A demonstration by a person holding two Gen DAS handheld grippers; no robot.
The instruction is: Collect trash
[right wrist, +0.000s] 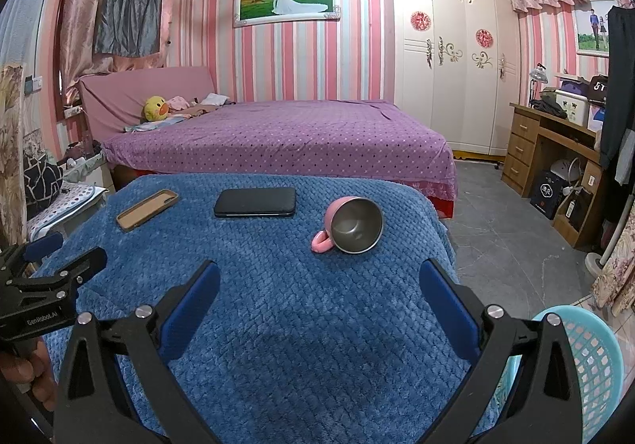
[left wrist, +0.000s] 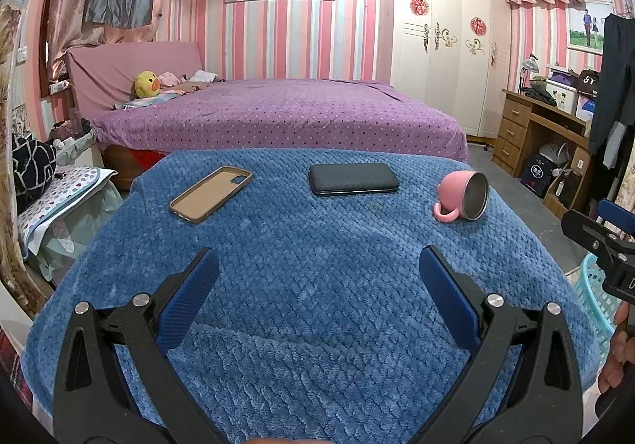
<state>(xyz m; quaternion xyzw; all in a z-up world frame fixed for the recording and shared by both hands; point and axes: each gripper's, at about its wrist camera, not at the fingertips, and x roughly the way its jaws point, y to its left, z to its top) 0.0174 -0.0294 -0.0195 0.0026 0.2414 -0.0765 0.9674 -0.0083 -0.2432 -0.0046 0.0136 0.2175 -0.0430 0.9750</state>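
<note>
Both tools hang over the near part of a table draped in a blue blanket (left wrist: pixel 317 285), each with its jaws spread wide and nothing between them. Taking the pink cup (right wrist: pixel 349 223) as landmark: it lies on its side at the blanket's right far corner, mouth turned toward the right gripper (right wrist: pixel 319 291), handle down and to the left. A black phone (right wrist: pixel 255 202) lies left of the cup, an empty phone case (right wrist: pixel 147 209) farther left. The cup sits ahead of the right gripper and well right of the left gripper (left wrist: pixel 317 277), so the right hand looks nearer. A turquoise basket (right wrist: pixel 587 360) stands on the floor, right of the cup and nearer the camera.
</note>
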